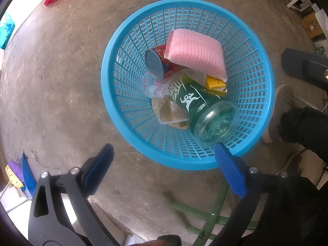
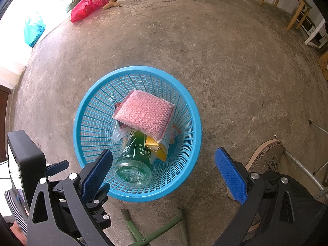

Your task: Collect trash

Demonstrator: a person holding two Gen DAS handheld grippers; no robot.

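Basket: we found the blue basket [image 1: 114, 47] standing on the concrete floor [image 1: 61, 82], with all the trash in view already lying inside it
Left gripper: our left gripper [image 1: 166, 170] hung above the near rim with its jaws spread wide and nothing between them
Right gripper: our right gripper [image 2: 164, 170] was likewise spread wide and empty, one finger over the near rim, the other over bare floor
Bottle: the green bottle [image 1: 201, 106] lay on its side, base toward us; we judged it stiff, smooth and likely to slip — best taken across the body, not the rounded base
Sponge: the pink sponge [image 1: 196, 51] rested on top of the heap, soft and light; we thought any edge would serve
Can: the red can [image 1: 157, 61] sat tilted under the sponge, light and thin-walled, so easily dented, we supposed
Small stuff: a yellow carton [image 1: 215, 83] and a clear wrapper [image 1: 155, 86] were wedged between the others — flimsy, hard to pinch
Carrying: we judged the basket's stiff rim the surest hold
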